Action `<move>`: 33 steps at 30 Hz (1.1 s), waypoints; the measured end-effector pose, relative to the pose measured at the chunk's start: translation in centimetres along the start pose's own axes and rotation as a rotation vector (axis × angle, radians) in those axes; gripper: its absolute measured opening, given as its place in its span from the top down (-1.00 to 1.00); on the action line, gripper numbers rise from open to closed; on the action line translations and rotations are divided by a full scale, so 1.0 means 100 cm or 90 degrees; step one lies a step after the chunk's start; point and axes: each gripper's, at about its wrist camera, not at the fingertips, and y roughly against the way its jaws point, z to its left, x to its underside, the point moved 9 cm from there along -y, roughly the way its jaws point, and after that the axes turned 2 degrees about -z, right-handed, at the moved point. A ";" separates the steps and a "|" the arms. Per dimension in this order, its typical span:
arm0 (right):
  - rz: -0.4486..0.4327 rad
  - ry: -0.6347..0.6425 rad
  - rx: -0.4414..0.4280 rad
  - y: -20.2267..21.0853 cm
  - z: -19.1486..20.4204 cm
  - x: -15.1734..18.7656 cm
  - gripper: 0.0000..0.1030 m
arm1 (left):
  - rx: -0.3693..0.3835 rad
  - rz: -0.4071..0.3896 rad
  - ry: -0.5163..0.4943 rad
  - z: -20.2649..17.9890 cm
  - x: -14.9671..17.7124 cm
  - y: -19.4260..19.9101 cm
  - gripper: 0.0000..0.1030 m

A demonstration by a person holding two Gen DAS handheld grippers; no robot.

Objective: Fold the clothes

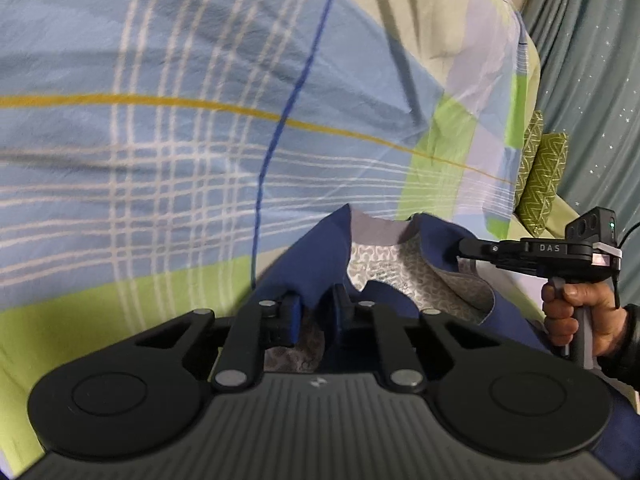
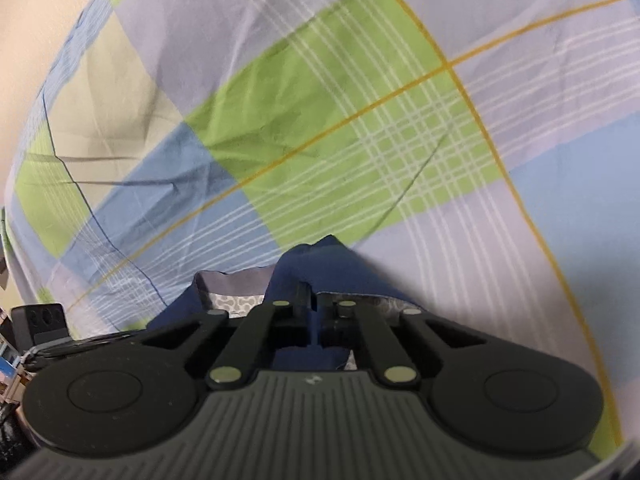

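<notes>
A navy blue garment (image 1: 316, 256) with a grey patterned lining (image 1: 380, 268) is held up over the bed. My left gripper (image 1: 316, 312) is shut on one edge of the garment, cloth pinched between its fingers. My right gripper (image 1: 460, 252) shows at the right of the left wrist view, shut on the opposite edge. In the right wrist view the right gripper (image 2: 314, 304) is shut on the navy garment (image 2: 320, 264), whose lining (image 2: 236, 300) shows to the left. The left gripper's body (image 2: 38, 324) is at the far left there.
A checked bedsheet (image 1: 160, 140) in blue, green, lilac and cream covers the bed; it also fills the right wrist view (image 2: 320, 120). Green patterned cushions (image 1: 540, 172) and a grey-green curtain (image 1: 592, 80) stand at the right. The hand (image 1: 580, 316) holds the right gripper's handle.
</notes>
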 end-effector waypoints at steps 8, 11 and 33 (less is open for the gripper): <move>0.037 0.021 0.012 -0.019 0.005 0.011 0.87 | 0.013 -0.005 0.022 -0.002 -0.005 -0.013 0.39; 0.049 0.024 0.010 -0.025 0.009 0.015 0.94 | 0.041 -0.013 0.018 -0.012 -0.006 -0.015 1.00; 0.059 0.043 -0.186 0.231 0.075 0.047 0.97 | 0.198 0.007 0.002 -0.108 0.055 0.208 1.00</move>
